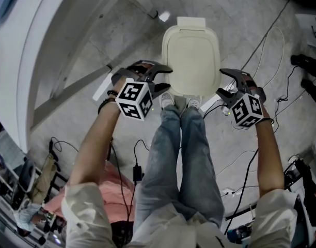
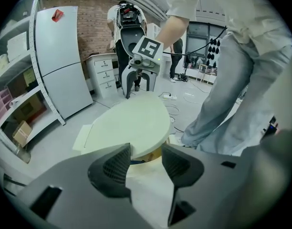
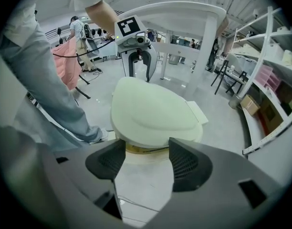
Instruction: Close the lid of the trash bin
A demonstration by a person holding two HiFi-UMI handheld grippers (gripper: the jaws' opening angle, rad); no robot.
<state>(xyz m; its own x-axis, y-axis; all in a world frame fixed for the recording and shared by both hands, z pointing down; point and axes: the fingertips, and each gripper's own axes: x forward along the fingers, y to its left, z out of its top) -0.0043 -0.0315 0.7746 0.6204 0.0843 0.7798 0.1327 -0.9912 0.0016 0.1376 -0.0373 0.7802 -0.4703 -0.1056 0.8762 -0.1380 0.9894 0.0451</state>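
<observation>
The pale cream plastic lid (image 1: 191,56) looks nearly down on the trash bin (image 3: 141,149), with a thin gap left. My left tongs (image 1: 164,79) and right tongs (image 1: 222,84) flank it, part-open and empty.

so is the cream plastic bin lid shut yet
Nearly shut: the cream plastic lid lies down flat, but both gripper views show a thin gap under its edge.

One trash bin (image 1: 191,56), two grippers (image 1: 166,80) (image 1: 221,82)
</observation>
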